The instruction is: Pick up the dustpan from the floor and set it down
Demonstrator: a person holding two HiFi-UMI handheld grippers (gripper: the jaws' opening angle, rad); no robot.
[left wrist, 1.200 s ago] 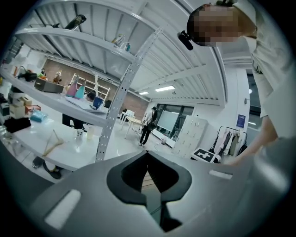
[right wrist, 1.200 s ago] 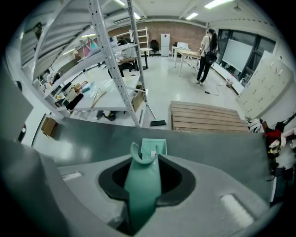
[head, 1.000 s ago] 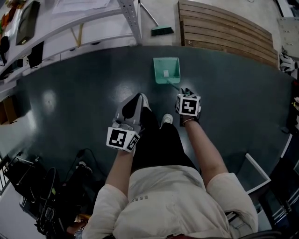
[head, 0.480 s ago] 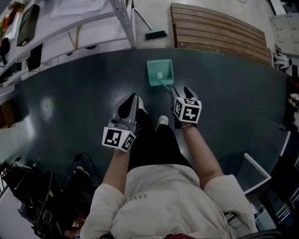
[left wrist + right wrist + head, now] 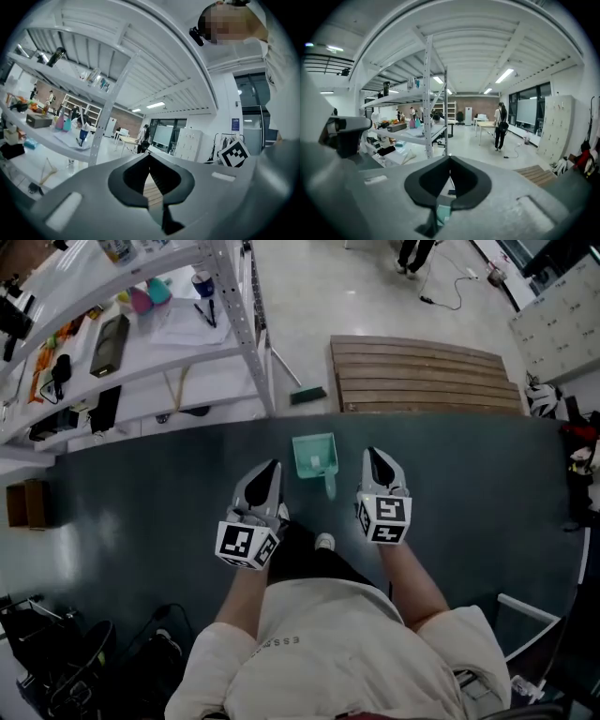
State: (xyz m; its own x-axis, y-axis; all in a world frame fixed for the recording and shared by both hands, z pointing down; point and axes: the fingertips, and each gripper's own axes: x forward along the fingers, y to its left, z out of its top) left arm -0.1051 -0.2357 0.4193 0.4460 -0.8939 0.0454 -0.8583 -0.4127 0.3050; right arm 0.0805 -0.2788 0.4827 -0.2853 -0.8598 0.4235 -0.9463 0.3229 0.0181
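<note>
The teal dustpan [image 5: 313, 455] lies flat on the dark floor [image 5: 141, 493], handle toward 6 o'clock. It sits between the grippers, at 3 o'clock of the left gripper [image 5: 269, 470] and 9 o'clock of the right gripper [image 5: 376, 458]. Both pairs of jaws are pressed together, gripping nothing.

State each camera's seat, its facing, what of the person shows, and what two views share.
Head view: on the head, steeply down at the dustpan; torso, arms, left claw, right claw show.
Left gripper view: on the left claw, level toward the rack; its shut tips and the person's shirt show.
Right gripper view: on the right claw, toward that rack; its shut tips show.
Shared: all see the rack.
</note>
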